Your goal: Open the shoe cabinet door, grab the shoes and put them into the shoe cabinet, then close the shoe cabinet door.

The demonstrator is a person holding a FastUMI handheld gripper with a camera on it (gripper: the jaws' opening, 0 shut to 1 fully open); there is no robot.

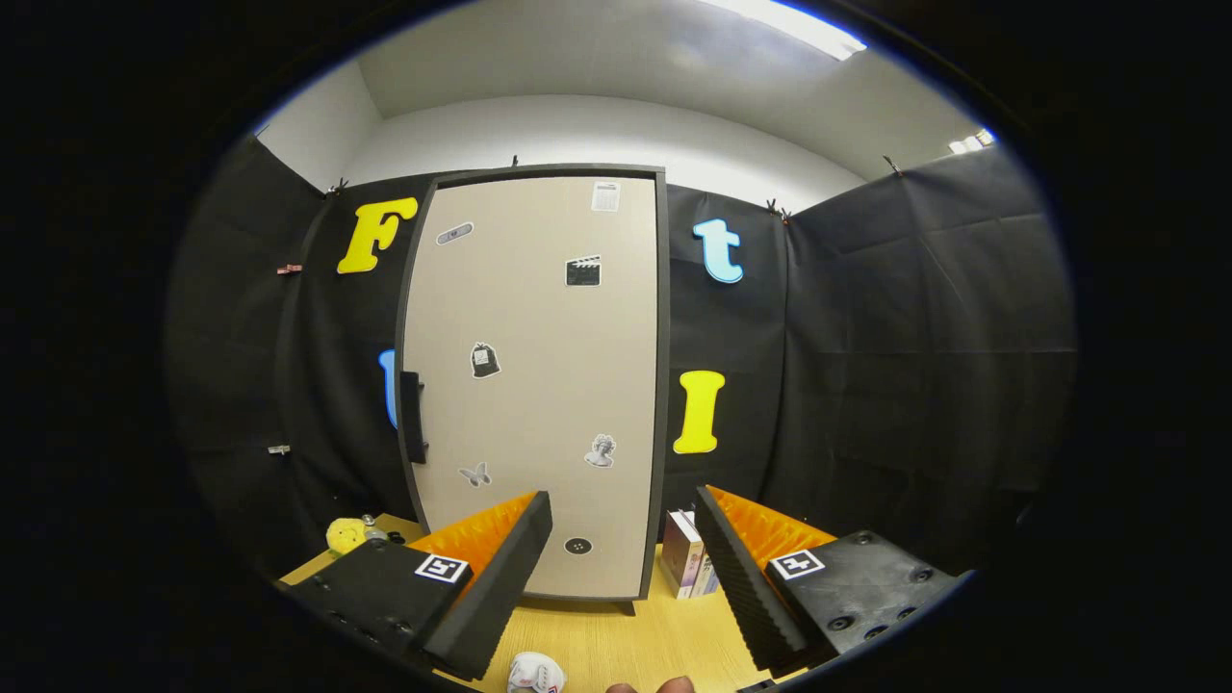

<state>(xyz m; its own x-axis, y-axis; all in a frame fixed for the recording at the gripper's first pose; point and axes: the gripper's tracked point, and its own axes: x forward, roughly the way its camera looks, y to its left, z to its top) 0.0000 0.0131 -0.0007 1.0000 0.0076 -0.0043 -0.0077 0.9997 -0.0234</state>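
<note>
I'm looking at a light wood tabletop [616,645] w/ black cloth walls all round, a yellow plush toy [345,535] off to the left and a few books [685,556] standing just right of the shoe cabinet [534,385]. Cabinet's straight ahead beyond the fingers, door shut, dark handle [413,416] on its left edge. Gripper [624,508] is spread wide, holding nothing, and a white shoe [535,673] sits on the table below, between the fingers.

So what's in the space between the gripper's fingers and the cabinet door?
Nothing: just bare wooden table between the open gripper and the closed shoe cabinet door beyond it, in the gripper view.
</note>
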